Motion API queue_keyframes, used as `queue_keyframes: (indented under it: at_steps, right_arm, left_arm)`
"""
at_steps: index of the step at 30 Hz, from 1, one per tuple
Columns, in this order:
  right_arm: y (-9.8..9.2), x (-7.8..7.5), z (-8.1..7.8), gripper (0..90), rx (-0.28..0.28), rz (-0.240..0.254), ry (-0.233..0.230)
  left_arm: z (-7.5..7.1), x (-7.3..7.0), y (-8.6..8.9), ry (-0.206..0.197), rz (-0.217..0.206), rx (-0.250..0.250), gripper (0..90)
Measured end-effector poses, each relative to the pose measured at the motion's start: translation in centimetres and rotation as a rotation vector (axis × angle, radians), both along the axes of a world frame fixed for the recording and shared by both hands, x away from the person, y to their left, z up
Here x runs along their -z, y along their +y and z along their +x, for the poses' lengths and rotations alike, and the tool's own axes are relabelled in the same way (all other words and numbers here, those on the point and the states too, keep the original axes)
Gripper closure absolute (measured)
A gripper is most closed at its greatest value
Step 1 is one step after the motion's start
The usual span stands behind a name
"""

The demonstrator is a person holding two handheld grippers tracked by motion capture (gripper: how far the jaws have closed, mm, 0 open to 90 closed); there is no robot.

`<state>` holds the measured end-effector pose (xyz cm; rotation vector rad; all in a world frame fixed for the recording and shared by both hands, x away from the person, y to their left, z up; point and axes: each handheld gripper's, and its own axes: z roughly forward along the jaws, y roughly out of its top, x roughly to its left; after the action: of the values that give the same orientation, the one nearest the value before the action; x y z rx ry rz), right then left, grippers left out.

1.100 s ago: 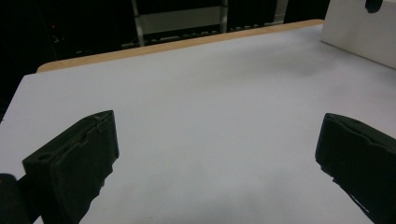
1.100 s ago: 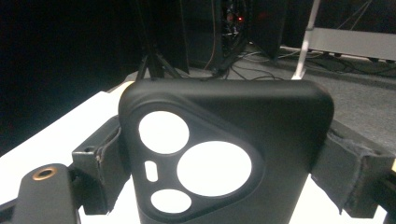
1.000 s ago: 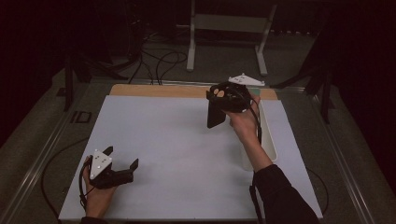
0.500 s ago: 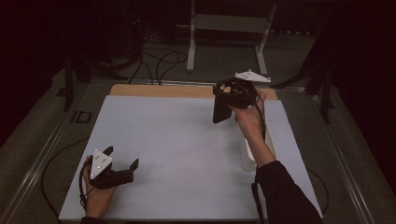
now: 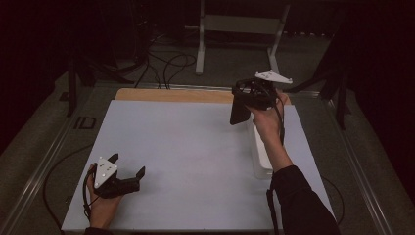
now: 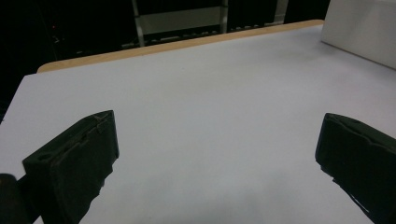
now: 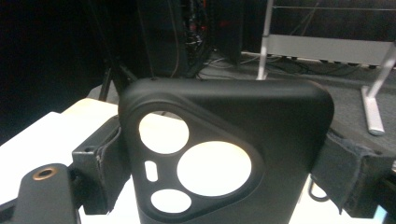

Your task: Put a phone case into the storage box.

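The phone case (image 7: 224, 154) looks like matt black plastic or rubber, smooth, with clean-cut round holes. The table (image 5: 195, 147) has a smooth, matt white top with a bare wood strip (image 5: 171, 95) along its far edge. The white box (image 5: 259, 156) looks like plain matt plastic.

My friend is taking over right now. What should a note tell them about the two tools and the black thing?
Right tool: shut on the matte black phone case with camera cut-outs, held up in the air above the far right part of the white table top, next to the long white box.
Left tool: open, holding nothing, low over the near left part of the table top.
Done: the case is gripped and lifted.
Left: setting it down; the spot cannot be told from here.
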<state>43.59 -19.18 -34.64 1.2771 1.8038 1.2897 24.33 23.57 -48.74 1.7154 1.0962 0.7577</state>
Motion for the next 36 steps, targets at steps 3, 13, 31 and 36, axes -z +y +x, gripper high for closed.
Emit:
queue_keyframes:
  at_steps: [3, 13, 31, 36]
  right_arm:
    - [-0.6, 0.0, 0.2, 14.5, 0.022, 0.0, 0.002]
    - [-2.1, 0.2, 0.7, 14.5, 0.074, -0.022, 0.003]
    - [-4.9, 0.4, 1.2, 14.4, 0.164, -0.031, 0.008]
    - [-5.7, 0.7, 1.4, 14.4, 0.187, -0.032, 0.013]
  left_arm:
    - [0.0, 0.0, 0.0, 0.0, 0.0, 0.0, 0.0]
    - [0.0, 0.0, 0.0, -0.002, -0.002, -0.002, 0.0]
    - [0.0, 0.0, 0.0, -0.001, 0.0, -0.002, 0.0]
    - [0.0, 0.0, 0.0, -0.001, -0.002, -0.003, 0.0]
